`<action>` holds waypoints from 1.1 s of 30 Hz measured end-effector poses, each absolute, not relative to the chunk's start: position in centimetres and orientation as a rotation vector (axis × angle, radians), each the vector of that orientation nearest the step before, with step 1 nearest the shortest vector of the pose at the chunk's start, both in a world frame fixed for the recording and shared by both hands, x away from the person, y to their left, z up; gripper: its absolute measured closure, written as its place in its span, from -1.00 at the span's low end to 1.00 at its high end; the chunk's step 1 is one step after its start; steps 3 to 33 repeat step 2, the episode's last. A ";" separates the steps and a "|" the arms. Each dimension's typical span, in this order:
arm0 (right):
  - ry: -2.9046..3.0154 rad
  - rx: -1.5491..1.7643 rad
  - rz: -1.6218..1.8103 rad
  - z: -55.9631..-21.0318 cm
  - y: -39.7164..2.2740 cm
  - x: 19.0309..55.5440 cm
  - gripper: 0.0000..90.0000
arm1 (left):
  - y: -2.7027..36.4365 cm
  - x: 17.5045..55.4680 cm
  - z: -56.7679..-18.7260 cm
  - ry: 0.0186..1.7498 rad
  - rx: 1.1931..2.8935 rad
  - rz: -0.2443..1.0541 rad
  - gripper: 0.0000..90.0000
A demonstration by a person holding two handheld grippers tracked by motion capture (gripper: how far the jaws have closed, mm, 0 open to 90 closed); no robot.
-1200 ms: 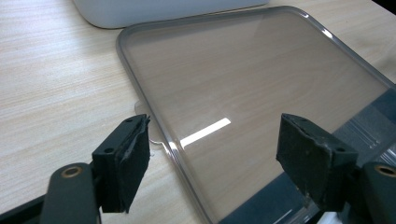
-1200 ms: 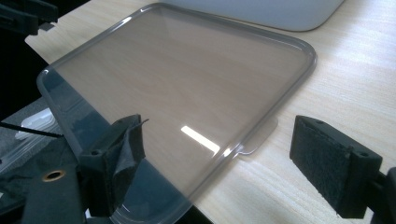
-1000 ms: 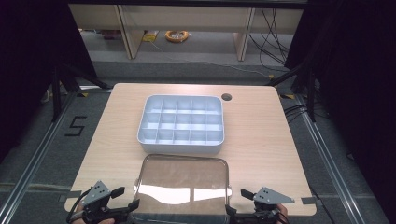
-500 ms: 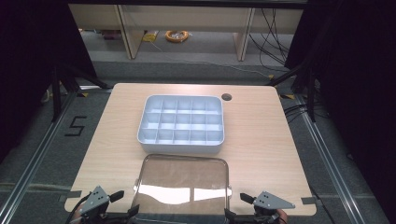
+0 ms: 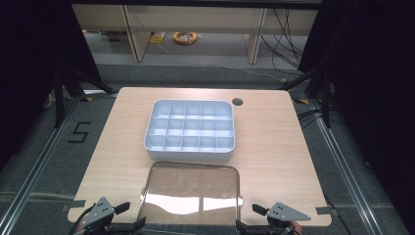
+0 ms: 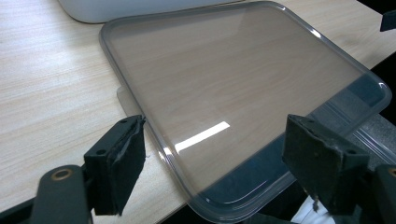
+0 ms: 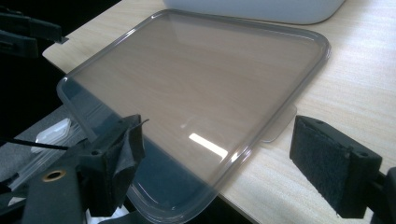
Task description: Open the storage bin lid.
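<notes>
A clear plastic lid lies flat on the wooden table, and its near edge overhangs the table's front edge. A white compartment tray stands just behind it. My left gripper is at the lid's near left corner and my right gripper at its near right corner. In the left gripper view the lid lies beyond the left gripper, whose jaws stand wide apart and hold nothing. In the right gripper view the right gripper is open the same way before the lid.
The tray's white wall shows at the top of both gripper views. A round cable hole sits at the table's far edge. Black curtains and metal floor rails flank the table. Bare wood lies to the left and right of the tray.
</notes>
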State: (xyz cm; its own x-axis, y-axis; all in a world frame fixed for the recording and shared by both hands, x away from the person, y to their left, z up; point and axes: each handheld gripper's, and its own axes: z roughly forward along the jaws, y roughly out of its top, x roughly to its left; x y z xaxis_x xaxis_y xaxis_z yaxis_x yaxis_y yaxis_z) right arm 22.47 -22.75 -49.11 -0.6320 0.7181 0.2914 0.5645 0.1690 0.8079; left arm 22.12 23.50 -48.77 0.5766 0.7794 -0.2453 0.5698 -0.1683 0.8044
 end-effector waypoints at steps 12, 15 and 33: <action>2.275 1.267 1.460 -49.1 -22.8 22.5 -0.58 | 23.5 22.2 -48.8 1.096 1.853 0.276 -0.53; 2.275 1.267 1.460 -49.1 -22.8 22.5 -0.58 | 23.5 22.2 -48.8 1.096 1.853 0.276 -0.53; 2.275 1.267 1.460 -49.1 -22.8 22.5 -0.58 | 23.5 22.2 -48.8 1.096 1.853 0.276 -0.53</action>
